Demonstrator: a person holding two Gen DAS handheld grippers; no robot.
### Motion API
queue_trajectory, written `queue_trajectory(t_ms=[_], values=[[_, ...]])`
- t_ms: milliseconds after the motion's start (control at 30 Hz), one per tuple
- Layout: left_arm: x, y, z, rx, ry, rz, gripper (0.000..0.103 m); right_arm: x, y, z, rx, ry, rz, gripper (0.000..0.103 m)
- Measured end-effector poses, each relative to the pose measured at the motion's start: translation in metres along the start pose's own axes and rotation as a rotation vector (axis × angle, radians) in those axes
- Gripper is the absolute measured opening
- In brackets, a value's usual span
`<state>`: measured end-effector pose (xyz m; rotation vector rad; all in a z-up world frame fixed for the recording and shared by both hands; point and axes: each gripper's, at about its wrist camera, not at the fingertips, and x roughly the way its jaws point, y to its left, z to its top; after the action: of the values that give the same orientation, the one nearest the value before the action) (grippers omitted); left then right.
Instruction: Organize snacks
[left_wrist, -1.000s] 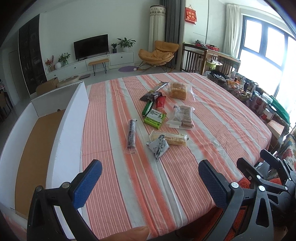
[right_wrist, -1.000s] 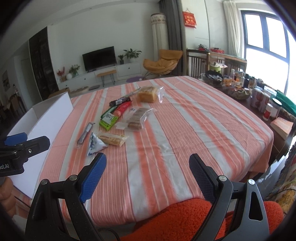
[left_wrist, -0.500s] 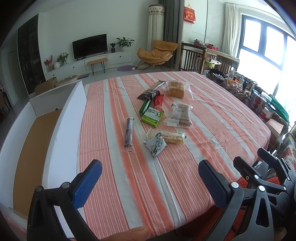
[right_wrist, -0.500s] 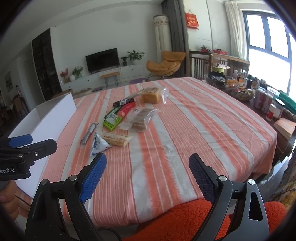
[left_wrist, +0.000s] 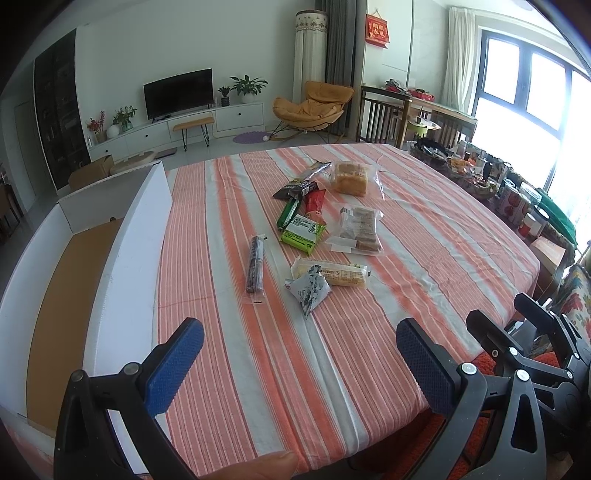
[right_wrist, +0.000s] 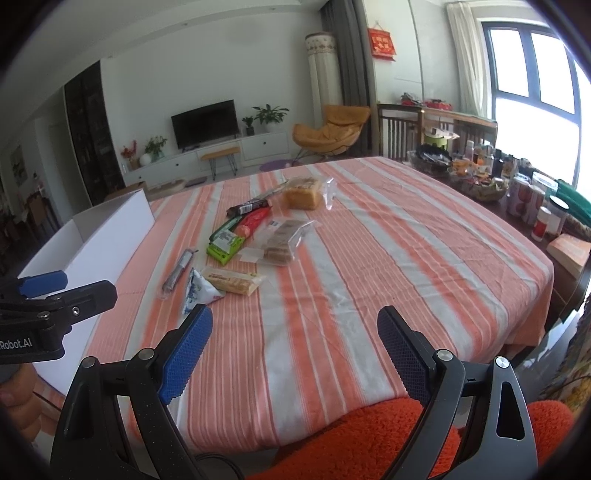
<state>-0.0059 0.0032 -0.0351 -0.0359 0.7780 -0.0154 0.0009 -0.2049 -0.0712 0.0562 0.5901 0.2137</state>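
A table (left_wrist: 424, 236) under an orange-and-white striped cloth fills a bright living room, a television (left_wrist: 178, 92) on the far wall and a white box (left_wrist: 129, 258) at the table's left edge. Both views sit slightly higher than a second ago; the snacks (left_wrist: 314, 229) have not moved. They lie clustered at the table's middle: bread, biscuits, green and red packets. The left gripper (left_wrist: 299, 363) and right gripper (right_wrist: 294, 345) hover near the front edge, jaws wide apart, empty
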Motion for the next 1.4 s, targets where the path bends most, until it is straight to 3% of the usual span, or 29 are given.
queue_trajectory(t_ms=[1400], values=[[0.0090, -0.0025, -0.0064, 0.004, 0.027, -0.010, 0.103, 0.0035, -0.0049, -0.0013, 0.023, 0.013, 0.006, 0.093]])
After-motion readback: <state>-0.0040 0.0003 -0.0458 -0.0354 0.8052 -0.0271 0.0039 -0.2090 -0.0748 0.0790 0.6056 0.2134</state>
